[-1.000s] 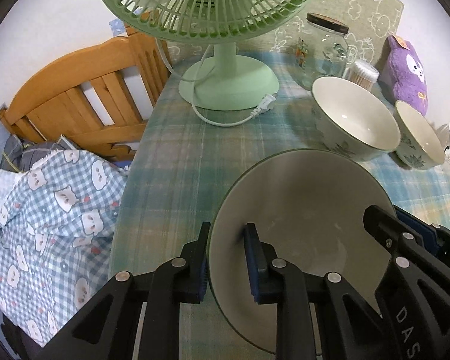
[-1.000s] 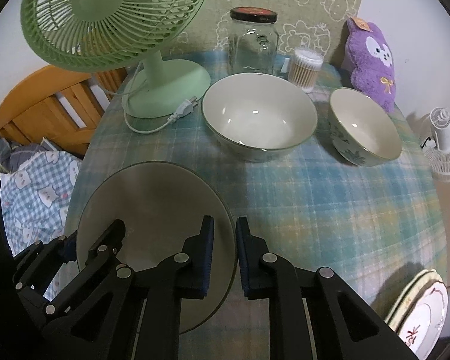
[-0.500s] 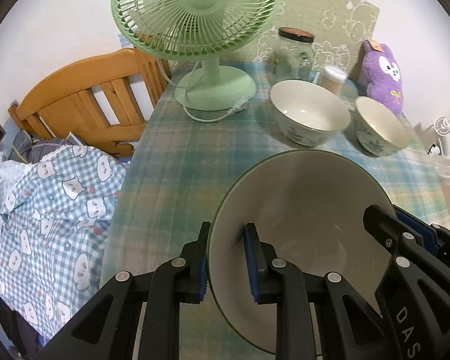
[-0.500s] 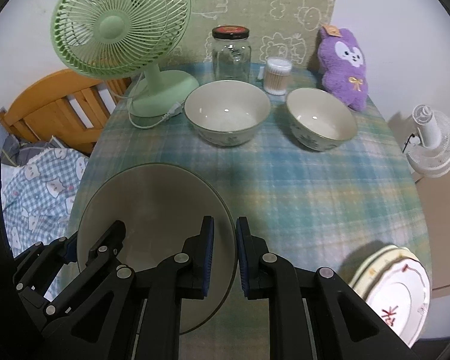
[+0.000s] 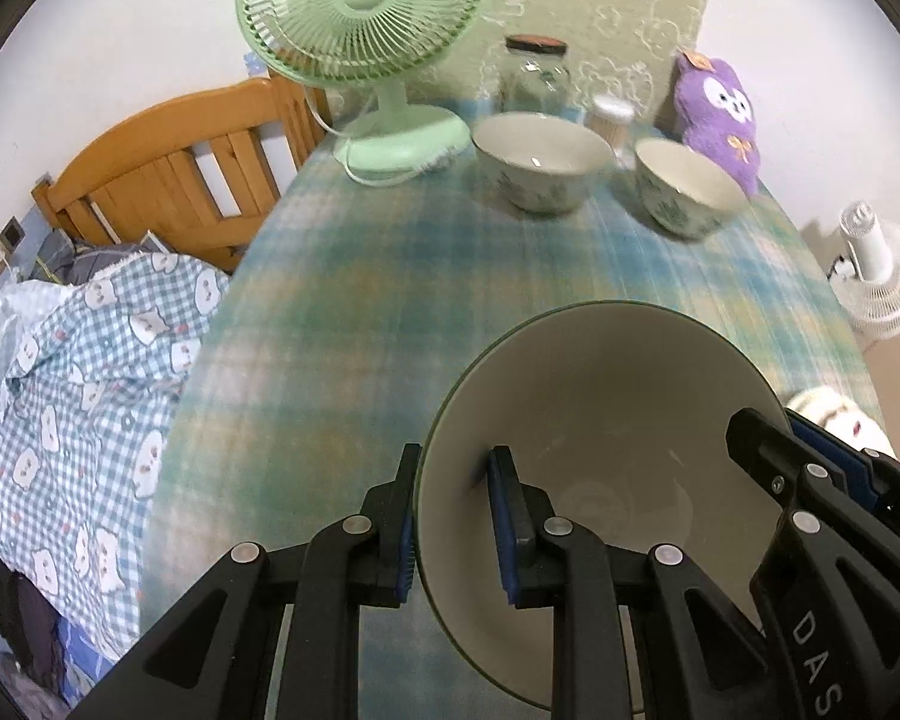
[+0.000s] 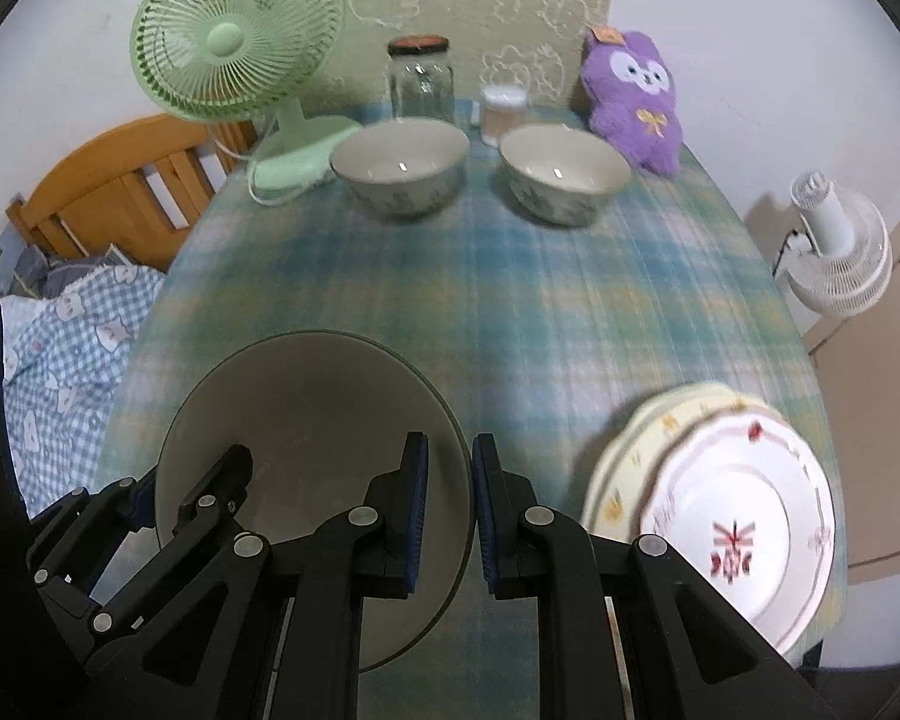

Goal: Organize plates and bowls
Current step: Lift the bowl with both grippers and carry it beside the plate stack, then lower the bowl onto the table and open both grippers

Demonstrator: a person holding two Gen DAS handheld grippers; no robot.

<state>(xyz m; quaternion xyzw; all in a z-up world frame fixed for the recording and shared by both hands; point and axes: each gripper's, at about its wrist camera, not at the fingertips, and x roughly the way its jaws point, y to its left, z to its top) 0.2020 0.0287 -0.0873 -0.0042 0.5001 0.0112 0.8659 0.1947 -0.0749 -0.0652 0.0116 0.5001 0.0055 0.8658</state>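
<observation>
grey-green ceramic bowl point(image 5: 600, 438) hangs clear above the plaid counter point(image 6: 510, 312), its opposite rims pinched by the left gripper point(image 5: 453, 516) and right gripper point(image 6: 450, 510), both nearly closed. keep both hands level; two floral bowls point(image 6: 399, 168) sit well ahead.

Pretty clearly someone's home, looks like a bedroom or small living space. There's a wooden bed frame point(image 5: 168, 180) with a checkered cartoon-print blanket point(image 5: 84, 360) right next to the counter point(image 6: 480, 300), which has a plaid cloth on it. A green desk fan point(image 6: 234, 60), a glass jar point(image 6: 420, 84), a purple plush toy point(image 6: 636, 102) and ceramic bowls point(image 6: 399, 174) sit on it, plus a little white fan point(image 6: 840, 246) off to the side. Very lived-in.
</observation>
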